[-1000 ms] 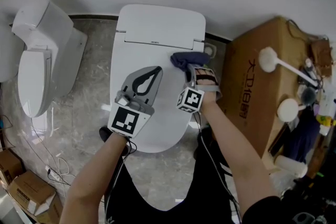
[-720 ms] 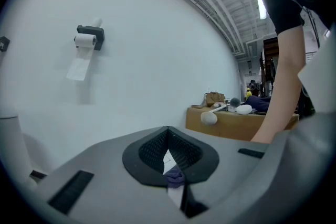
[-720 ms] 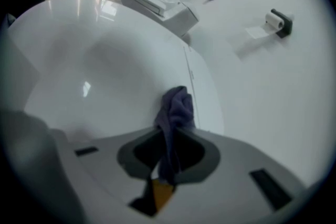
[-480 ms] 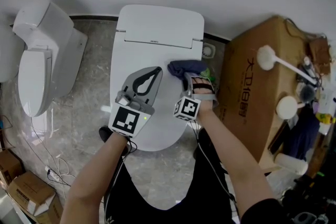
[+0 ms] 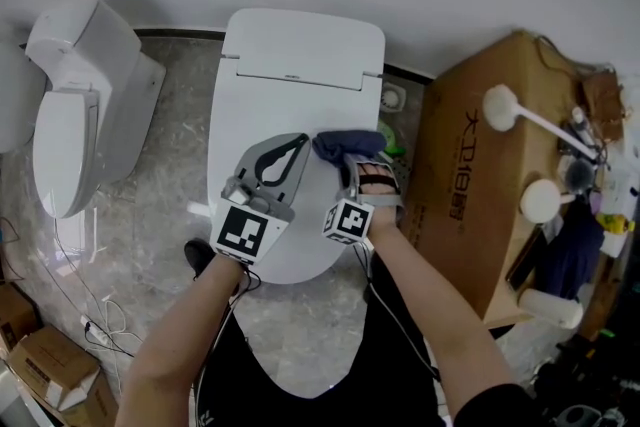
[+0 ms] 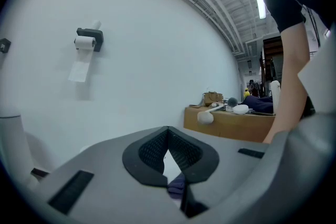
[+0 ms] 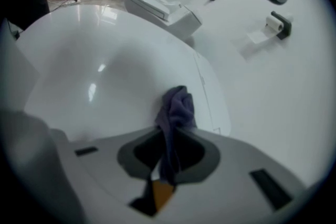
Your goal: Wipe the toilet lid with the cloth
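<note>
Cloth (image 5: 346, 143) pinched in right gripper (image 5: 355, 163), dragged over last second from lid's rear right corner down right edge toward front. Toilet lid (image 5: 300, 110): right-side stroke under way, left half and front likely still unwiped. Left gripper (image 5: 292, 147) closed, empty, over mid-lid, barely moved.

Glossy, smooth toilet lid (image 5: 250, 115); soft matt cloth (image 5: 345, 143)

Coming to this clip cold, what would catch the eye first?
The closed white toilet lid fills the middle of the head view, with a dark blue cloth pinched in the right gripper near its right edge. The left gripper, shut and empty, is over the lid just left of the cloth. A large cardboard box stands to the right.
</note>
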A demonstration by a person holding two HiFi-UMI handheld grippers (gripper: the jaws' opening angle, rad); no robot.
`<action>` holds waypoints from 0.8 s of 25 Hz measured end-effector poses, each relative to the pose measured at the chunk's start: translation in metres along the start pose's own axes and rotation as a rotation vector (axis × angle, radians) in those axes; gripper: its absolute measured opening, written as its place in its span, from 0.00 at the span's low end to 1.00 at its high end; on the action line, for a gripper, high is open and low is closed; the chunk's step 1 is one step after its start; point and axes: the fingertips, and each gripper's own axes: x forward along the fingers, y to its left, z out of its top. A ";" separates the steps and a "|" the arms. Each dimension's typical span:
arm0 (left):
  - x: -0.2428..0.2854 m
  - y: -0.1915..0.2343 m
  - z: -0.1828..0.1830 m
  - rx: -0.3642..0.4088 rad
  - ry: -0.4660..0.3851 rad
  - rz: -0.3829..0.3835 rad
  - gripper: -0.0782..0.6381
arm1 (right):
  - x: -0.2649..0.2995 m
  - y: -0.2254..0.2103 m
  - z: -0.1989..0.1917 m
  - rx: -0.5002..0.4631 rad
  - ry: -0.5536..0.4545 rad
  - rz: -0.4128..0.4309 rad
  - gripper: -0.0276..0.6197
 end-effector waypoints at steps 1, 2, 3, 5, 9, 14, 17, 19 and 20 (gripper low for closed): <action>0.000 -0.001 -0.001 0.005 -0.001 -0.001 0.12 | -0.002 0.003 0.000 -0.001 -0.001 0.003 0.14; -0.001 -0.002 -0.001 0.018 -0.004 -0.003 0.12 | -0.004 0.006 0.000 -0.002 -0.002 0.006 0.14; -0.001 -0.003 -0.001 0.032 -0.008 -0.006 0.12 | -0.007 0.009 0.000 -0.002 -0.003 0.008 0.14; -0.004 -0.006 -0.001 0.030 -0.007 -0.002 0.12 | -0.011 0.017 0.000 0.000 -0.009 0.009 0.14; -0.009 -0.007 -0.002 0.018 -0.011 0.006 0.12 | -0.021 0.034 0.001 0.014 -0.014 0.016 0.14; -0.012 -0.009 -0.003 -0.008 -0.002 0.015 0.12 | -0.038 0.050 0.006 0.038 -0.007 0.047 0.14; -0.012 -0.014 -0.003 -0.006 0.002 0.007 0.12 | -0.047 0.062 0.006 0.052 -0.005 0.060 0.14; -0.012 -0.015 -0.003 -0.011 0.000 0.003 0.12 | -0.053 0.067 0.006 0.056 -0.002 0.059 0.14; -0.012 -0.015 -0.003 -0.016 -0.002 0.005 0.12 | -0.056 0.069 0.008 0.055 -0.003 0.058 0.14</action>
